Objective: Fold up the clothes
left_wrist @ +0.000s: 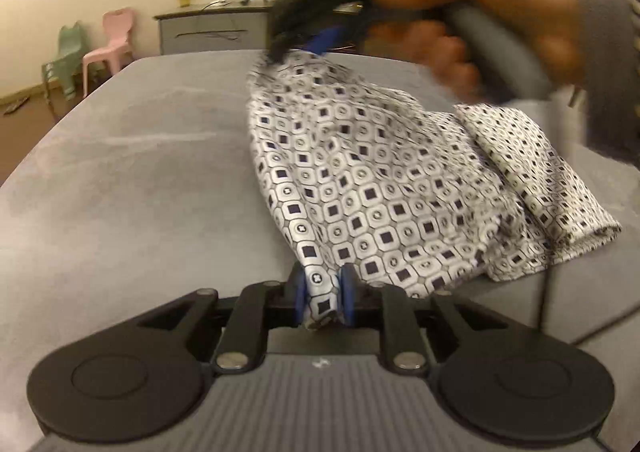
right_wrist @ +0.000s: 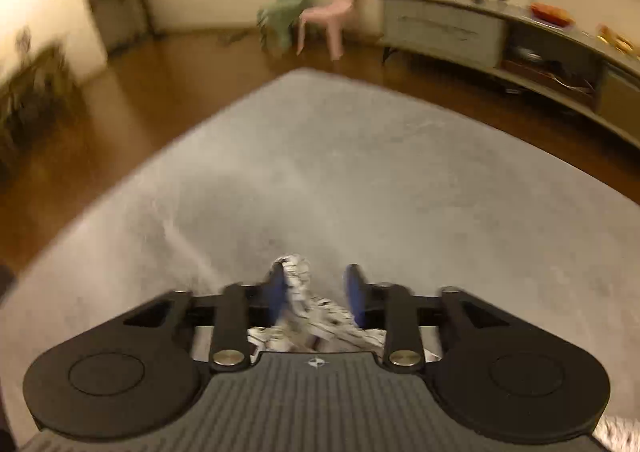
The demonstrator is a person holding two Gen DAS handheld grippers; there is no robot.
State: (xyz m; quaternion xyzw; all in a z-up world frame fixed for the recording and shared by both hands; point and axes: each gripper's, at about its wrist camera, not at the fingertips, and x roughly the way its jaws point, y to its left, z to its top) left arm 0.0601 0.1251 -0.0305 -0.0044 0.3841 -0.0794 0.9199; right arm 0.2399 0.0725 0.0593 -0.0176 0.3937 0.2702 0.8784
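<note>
One patterned garment (left_wrist: 372,188) on grey surface (left_wrist: 120,192); left tongs (left_wrist: 325,298) clamp its corner; right tongs (right_wrist: 316,298) parted around cloth.

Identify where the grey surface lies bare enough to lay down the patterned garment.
Bare grey surface runs left of the patterned garment to the edge facing the pink chair. The right side is crowded by garment folds and the right gripper.
</note>
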